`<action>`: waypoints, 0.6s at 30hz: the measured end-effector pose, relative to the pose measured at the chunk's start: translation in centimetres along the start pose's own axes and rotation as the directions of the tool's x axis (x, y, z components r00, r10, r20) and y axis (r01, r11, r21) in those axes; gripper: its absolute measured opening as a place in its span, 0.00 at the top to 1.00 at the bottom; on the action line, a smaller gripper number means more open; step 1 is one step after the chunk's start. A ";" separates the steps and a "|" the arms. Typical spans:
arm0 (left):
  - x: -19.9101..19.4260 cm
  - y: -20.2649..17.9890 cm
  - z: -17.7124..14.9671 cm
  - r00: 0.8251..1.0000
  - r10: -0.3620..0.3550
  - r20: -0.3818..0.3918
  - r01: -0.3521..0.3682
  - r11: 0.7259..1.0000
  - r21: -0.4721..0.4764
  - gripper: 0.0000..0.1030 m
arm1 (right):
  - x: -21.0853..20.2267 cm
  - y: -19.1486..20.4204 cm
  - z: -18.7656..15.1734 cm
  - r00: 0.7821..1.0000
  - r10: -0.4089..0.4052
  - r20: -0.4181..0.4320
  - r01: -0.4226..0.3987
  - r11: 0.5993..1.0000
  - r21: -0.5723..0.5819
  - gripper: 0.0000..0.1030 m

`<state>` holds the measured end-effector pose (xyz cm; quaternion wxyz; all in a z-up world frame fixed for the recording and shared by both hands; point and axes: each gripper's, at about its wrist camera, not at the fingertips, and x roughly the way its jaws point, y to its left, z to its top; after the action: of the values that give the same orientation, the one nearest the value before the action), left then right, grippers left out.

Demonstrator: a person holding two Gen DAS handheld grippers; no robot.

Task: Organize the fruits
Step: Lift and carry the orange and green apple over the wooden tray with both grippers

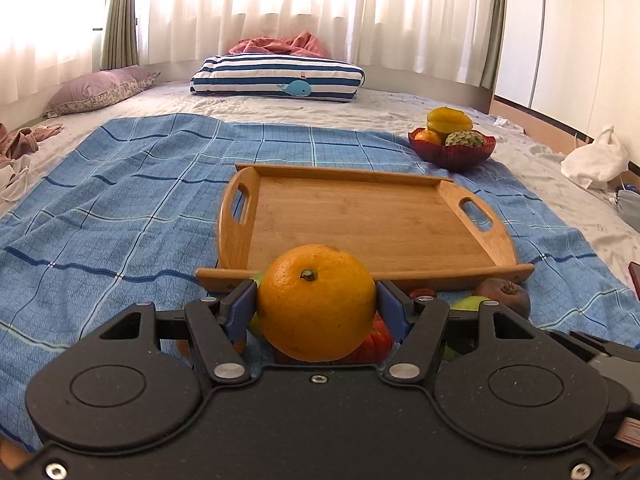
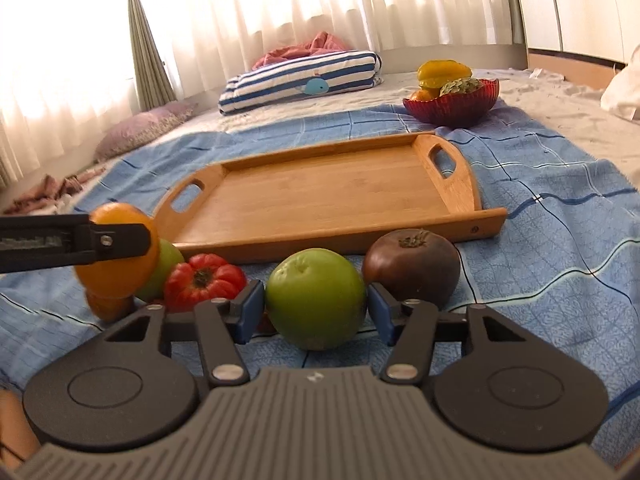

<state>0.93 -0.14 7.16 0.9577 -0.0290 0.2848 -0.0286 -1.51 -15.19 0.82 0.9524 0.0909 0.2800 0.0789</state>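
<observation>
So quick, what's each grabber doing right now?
Left gripper: shut on the orange.
Right gripper: around the green apple, pads at its sides; a firm grip cannot be told.

**What my two cameras leave hidden**

From my left wrist camera, the round orange (image 1: 316,300) clamped in my left gripper (image 1: 316,300) covers most of the ribbed red tomato (image 1: 378,340) and the near rim of the wooden handled tray (image 1: 420,272). Only a sliver of the round green apple (image 1: 472,303) shows over my linkage. From my right wrist camera, my left gripper's black finger (image 2: 116,240) crosses the orange, and a second green fruit (image 2: 166,264) sits half hidden behind it. Whether my right gripper's (image 2: 316,312) blue pads (image 2: 252,312) touch the apple, I cannot tell. An orange-brown shape under the orange is blurred.
</observation>
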 end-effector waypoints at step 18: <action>3.2 0.6 2.0 1.000 -0.010 -0.014 0.010 1.000 -0.011 0.39 | -1.9 0.8 -0.1 0.999 -0.002 0.040 0.008 0.988 -0.157 0.32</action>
<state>4.73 0.35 7.04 0.9554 -0.0356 0.2915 -0.0321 -3.21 -14.76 1.86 0.9622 0.0164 0.2544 0.0963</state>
